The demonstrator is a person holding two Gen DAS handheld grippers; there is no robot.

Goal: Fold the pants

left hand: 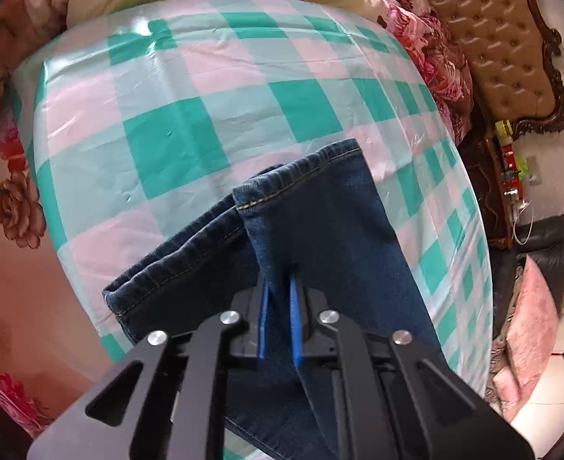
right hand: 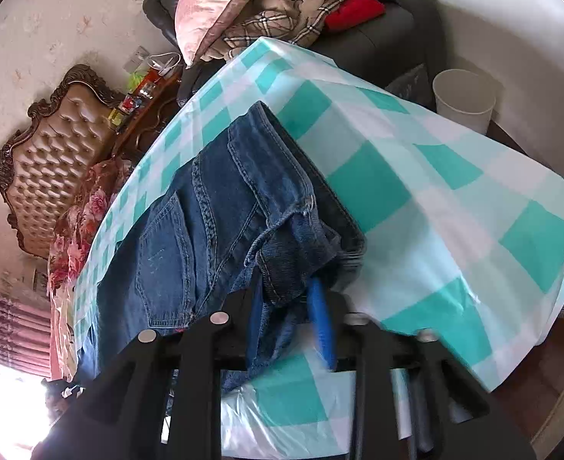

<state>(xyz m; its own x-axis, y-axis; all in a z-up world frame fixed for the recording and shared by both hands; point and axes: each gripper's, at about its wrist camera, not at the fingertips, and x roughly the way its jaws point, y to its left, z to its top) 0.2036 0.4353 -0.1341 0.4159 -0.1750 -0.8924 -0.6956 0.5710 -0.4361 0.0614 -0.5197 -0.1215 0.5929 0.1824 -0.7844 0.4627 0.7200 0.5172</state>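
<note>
The left gripper (left hand: 280, 287) is clamped on a pinch of denim, its blue pads (left hand: 263, 318) drawn close with a ridge of cloth standing up between them. It has the jeans (left hand: 320, 230) at the leg end: the two stitched hems (left hand: 259, 201) lie just ahead of its fingertips, one cuff fanning off to the left and nearer, the other running ahead and to the right. Beyond the hems the checked cloth (left hand: 205, 96) lies bare.

The right gripper (right hand: 287, 291) holds the other end. Its pads (right hand: 322, 322) stand a little apart with a thick bunch of waistband (right hand: 293, 245) between them, so I read it as gripping the band and not standing free. From these fingers the jeans run ahead and to the left, seat and back pocket (right hand: 163, 264) up, along the edge of the checked cloth (right hand: 454, 230).

So the long axis of the jeans runs from one gripper to the other, each hand at its own end and neither nearer the middle. The fold, I judge, turns on that line: the leg end must travel along it towards the waistband. Whether the legs lie flat in between, neither view shows.
</note>
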